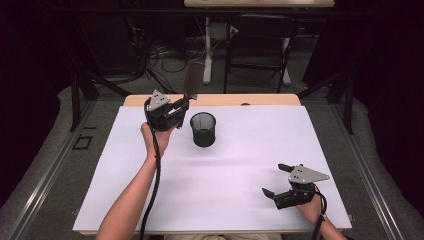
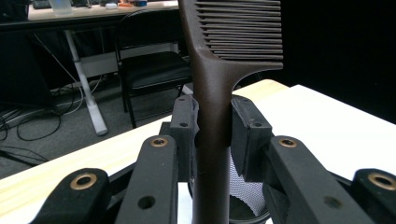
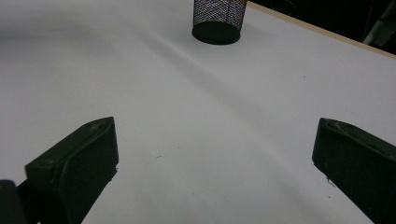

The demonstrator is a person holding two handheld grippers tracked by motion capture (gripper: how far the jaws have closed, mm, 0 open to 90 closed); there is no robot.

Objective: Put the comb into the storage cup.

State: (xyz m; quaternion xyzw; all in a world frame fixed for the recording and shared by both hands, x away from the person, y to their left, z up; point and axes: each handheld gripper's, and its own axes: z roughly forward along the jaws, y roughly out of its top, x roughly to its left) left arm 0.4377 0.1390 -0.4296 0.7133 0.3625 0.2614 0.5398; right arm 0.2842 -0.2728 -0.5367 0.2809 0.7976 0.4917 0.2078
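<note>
High view: left claw [image 1: 176, 111] raised at 11 o'clock of the bench [image 1: 225, 200], clamped on a dark brown comb [image 1: 192, 82] that stands upright, teeth end up. Black mesh cup [image 1: 203, 129] just at 4 o'clock of that claw, upright on the white sheet. Right claw [image 1: 278, 181] low at 5 o'clock, jaws apart, nothing between them.

Left gripper view: comb handle [image 2: 211, 140] pinched between both pads, teeth above, lower handle end over the mesh cup rim [image 2: 245, 205].

Right gripper view: jaws wide apart over bare white sheet; cup [image 3: 219, 21] far off at 12 o'clock.

Judged step: comb carried and poised for dropping into cup. Next move: centre handle end over the cup mouth, lower straight down, then part the pads. Tipping the light cup a likely risk.
</note>
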